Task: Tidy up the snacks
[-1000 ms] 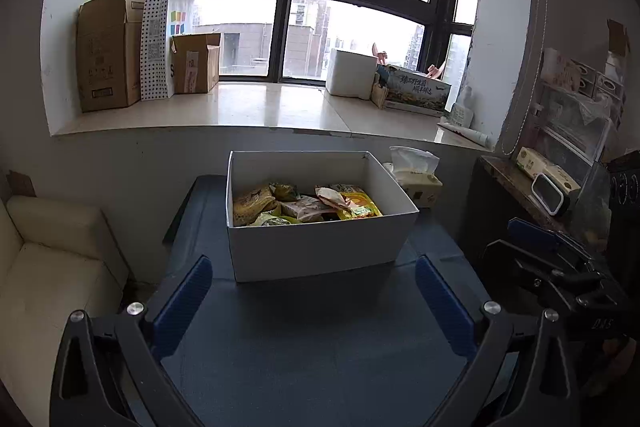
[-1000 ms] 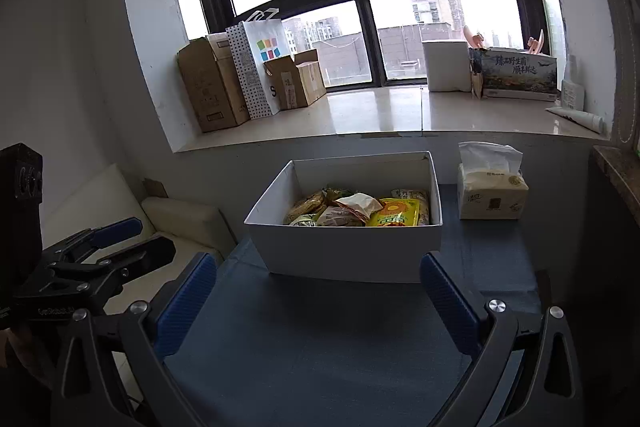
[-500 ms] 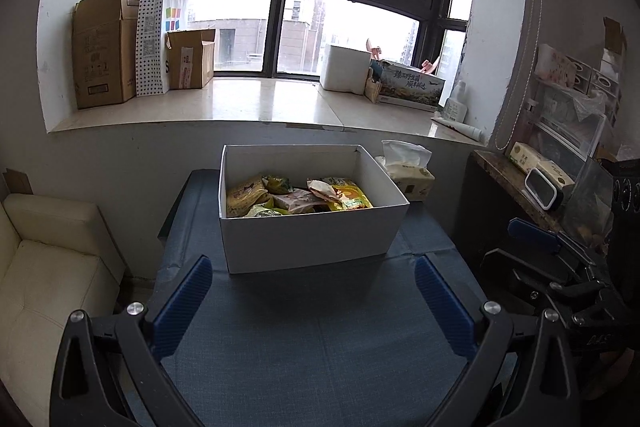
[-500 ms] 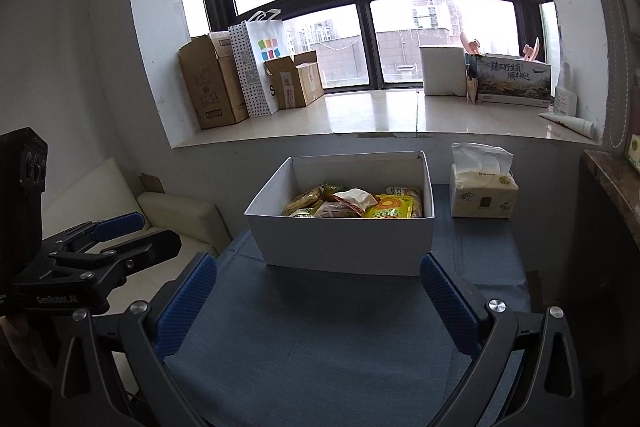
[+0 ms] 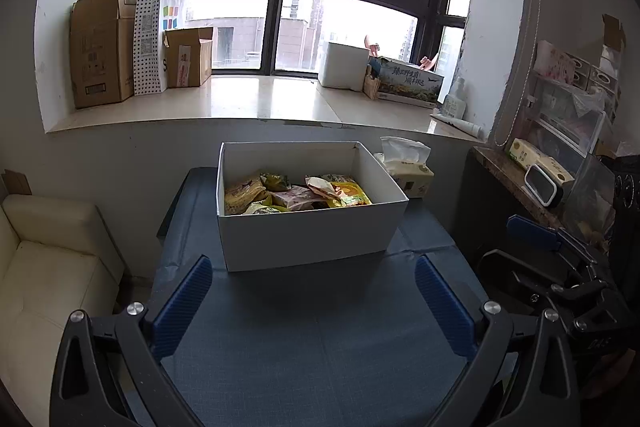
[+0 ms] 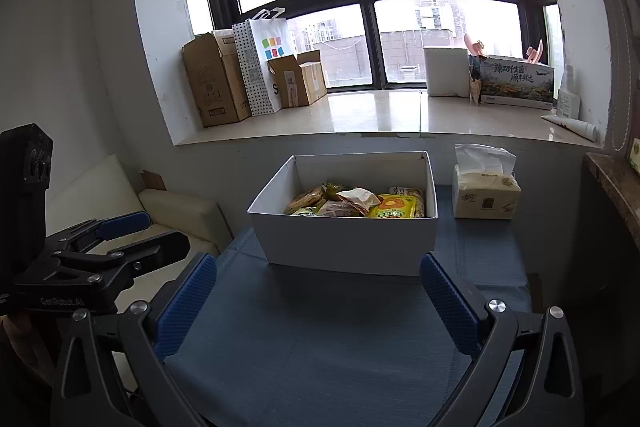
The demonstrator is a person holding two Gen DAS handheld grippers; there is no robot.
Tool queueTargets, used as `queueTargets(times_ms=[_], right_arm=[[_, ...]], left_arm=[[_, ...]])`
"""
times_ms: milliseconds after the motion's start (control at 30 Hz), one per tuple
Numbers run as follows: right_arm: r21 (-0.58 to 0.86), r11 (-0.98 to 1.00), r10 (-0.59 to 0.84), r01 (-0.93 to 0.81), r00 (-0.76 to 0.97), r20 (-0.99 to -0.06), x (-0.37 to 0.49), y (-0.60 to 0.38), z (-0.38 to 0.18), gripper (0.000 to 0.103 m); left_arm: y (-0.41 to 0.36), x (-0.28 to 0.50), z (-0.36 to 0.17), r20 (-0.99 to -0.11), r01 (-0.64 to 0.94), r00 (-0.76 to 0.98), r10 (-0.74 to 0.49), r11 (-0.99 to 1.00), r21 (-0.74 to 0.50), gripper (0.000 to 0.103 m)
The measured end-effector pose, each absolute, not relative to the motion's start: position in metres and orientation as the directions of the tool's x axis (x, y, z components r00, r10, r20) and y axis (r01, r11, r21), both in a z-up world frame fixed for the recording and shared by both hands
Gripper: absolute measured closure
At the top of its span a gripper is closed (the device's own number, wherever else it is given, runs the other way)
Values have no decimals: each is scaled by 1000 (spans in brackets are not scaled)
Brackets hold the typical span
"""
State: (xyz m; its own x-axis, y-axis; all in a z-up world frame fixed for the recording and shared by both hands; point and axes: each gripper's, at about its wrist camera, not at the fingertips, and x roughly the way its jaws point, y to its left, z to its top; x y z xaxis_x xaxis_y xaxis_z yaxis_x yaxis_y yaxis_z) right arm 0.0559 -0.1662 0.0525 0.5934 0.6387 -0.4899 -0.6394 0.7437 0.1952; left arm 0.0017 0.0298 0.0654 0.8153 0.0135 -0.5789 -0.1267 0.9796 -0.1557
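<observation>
A white open box point(image 5: 308, 235) point(image 6: 348, 239) stands on the blue table, holding several snack packets point(image 5: 296, 193) point(image 6: 356, 205), among them a yellow one point(image 6: 394, 207). My left gripper point(image 5: 316, 291) is open and empty, held back from the box over the near part of the table. My right gripper point(image 6: 320, 291) is likewise open and empty, also short of the box. In the right wrist view the left gripper point(image 6: 120, 239) shows at the left edge; in the left wrist view the right gripper point(image 5: 552, 251) shows at the right edge.
A tissue pack point(image 5: 408, 171) point(image 6: 484, 195) sits right of the box. Behind runs a windowsill point(image 5: 240, 103) with cardboard boxes point(image 5: 100, 47), a paper bag and cartons. A cream sofa point(image 5: 48, 259) lies left; a cluttered shelf point(image 5: 560, 131) stands right. Blue table surface point(image 5: 312, 347) stretches before the box.
Both grippers have drawn back and risen slightly; the box looks smaller and further off than a second ago. Both stayed open and empty.
</observation>
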Motion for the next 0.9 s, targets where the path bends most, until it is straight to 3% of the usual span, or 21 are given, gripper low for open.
queueTargets(times_ms=[900], right_arm=[[201,740,643,-642,587,-492,54,-164,52,0]], left_arm=[[30,2,64,-584,-120,812,7,981,-155,0]])
